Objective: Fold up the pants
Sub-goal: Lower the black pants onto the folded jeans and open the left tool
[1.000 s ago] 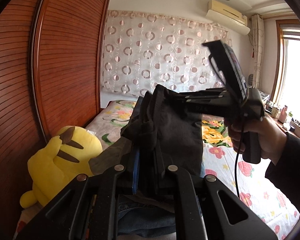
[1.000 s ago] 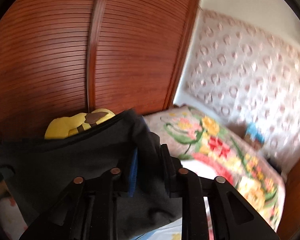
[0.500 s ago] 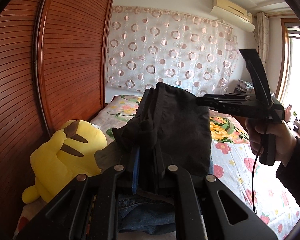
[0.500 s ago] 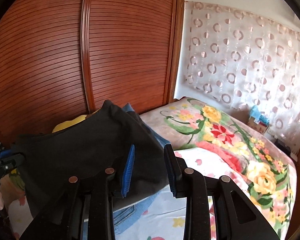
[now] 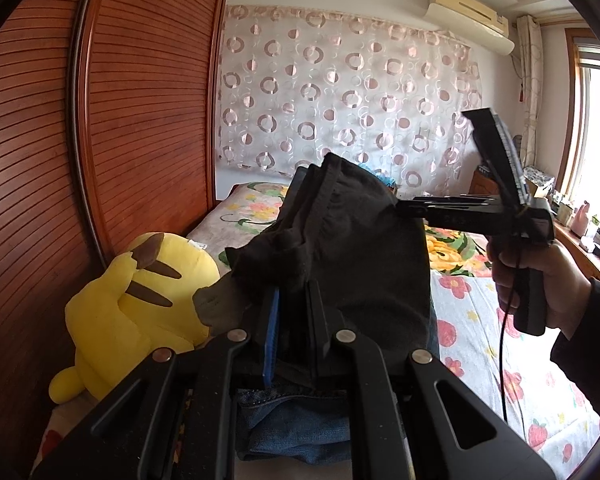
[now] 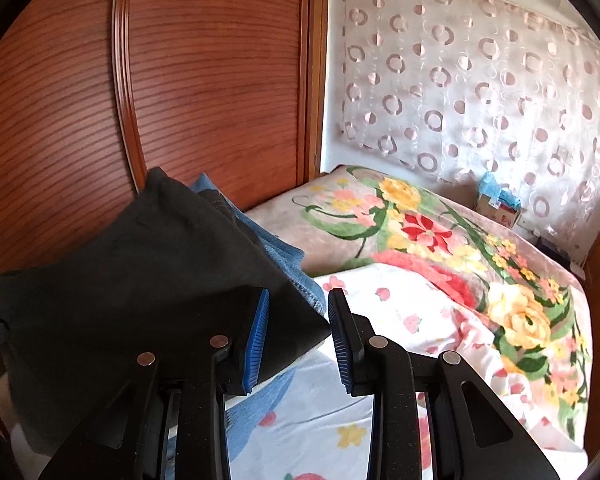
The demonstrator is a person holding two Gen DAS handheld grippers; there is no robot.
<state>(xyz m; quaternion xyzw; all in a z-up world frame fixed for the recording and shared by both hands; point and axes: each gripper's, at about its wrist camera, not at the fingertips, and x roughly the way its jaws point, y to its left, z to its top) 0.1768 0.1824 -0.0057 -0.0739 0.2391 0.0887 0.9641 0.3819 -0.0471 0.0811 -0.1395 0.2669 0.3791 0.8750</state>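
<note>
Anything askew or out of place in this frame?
Yes. The black pants hang bunched and lopsided, pinched only by the left gripper. The right gripper has just been opening and stands open, the pants' corner between its pads but not gripped. A yellow plush toy lies beside the blue jeans.

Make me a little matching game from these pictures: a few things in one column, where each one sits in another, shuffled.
Things:
1. black pants
2. yellow plush toy
3. blue jeans
4. air conditioner

Places:
A. high on the wall
B. lying beneath the dark cloth
C. clamped in the left gripper
D. beside the wooden wardrobe

Pairs: 1-C, 2-D, 3-B, 4-A
</note>
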